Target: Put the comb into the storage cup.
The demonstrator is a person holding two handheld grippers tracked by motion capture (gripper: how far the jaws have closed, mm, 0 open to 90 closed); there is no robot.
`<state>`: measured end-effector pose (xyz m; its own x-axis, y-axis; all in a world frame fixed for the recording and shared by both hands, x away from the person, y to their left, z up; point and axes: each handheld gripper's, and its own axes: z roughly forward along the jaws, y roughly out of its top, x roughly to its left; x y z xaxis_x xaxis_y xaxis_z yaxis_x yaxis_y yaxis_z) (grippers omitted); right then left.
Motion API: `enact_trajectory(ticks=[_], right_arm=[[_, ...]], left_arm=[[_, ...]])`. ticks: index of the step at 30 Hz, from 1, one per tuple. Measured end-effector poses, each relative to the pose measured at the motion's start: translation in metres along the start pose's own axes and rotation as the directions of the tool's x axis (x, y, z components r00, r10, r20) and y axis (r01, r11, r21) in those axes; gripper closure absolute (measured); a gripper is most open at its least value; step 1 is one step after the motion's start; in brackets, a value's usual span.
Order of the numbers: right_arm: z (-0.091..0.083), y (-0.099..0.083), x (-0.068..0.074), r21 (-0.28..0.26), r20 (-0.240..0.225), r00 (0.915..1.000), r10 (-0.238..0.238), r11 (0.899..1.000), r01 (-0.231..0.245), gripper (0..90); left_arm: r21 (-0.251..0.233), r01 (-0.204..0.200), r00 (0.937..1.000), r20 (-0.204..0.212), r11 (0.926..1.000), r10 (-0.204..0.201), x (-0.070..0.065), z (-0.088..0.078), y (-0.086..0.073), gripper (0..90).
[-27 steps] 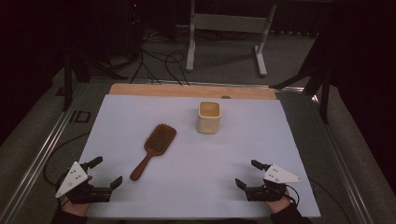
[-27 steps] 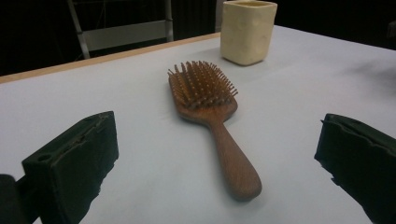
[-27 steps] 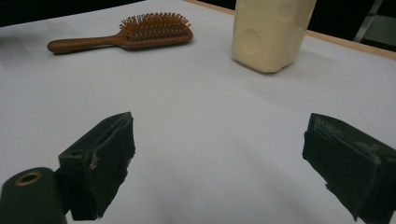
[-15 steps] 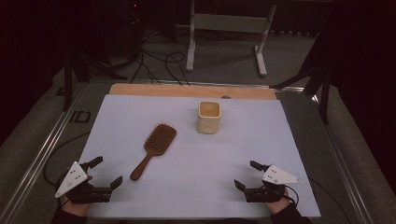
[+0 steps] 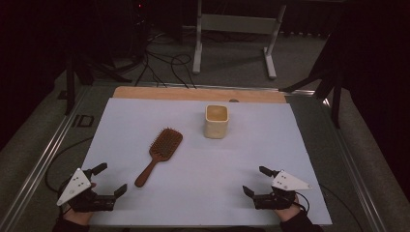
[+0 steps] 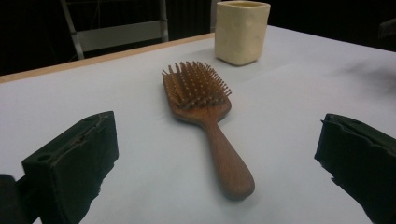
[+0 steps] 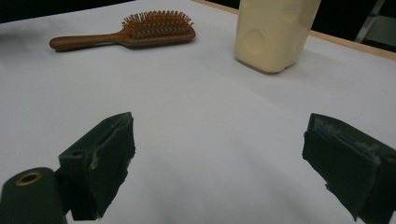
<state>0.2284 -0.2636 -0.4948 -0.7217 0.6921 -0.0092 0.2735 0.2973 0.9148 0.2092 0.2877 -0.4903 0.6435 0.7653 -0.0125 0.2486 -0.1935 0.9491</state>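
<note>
Where the white sheet [image 5: 203, 193] covers the bench [image 5: 193, 93], everything sits on it. Largest item is the hairbrush [image 5: 158, 155], wood, bristles up, lying approx mid-left w/ handle end toward the near edge, nearest the left gripper [image 5: 110, 180]. Next the cream cup [image 5: 216, 121], upright, beyond and right of the brush, apart from it. Left gripper rests at the near left corner, jaws spread wide, nothing between; handle end lies just ahead of them. Right gripper [image 5: 255, 181] sits at the near right, jaws also spread, empty, well apart from cup and brush.
</note>
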Motion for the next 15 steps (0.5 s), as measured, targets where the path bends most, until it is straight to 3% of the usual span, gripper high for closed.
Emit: enact_trajectory(ticks=[15], right_arm=[[-0.0018,0.0021,0.0033,-0.011,0.004,0.9999,-0.013,1.0,0.013,9.4]], left_arm=[[0.02,0.003,0.9998,0.019,0.9998,-0.004,-0.0026,-0.0003,0.007,0.0]])
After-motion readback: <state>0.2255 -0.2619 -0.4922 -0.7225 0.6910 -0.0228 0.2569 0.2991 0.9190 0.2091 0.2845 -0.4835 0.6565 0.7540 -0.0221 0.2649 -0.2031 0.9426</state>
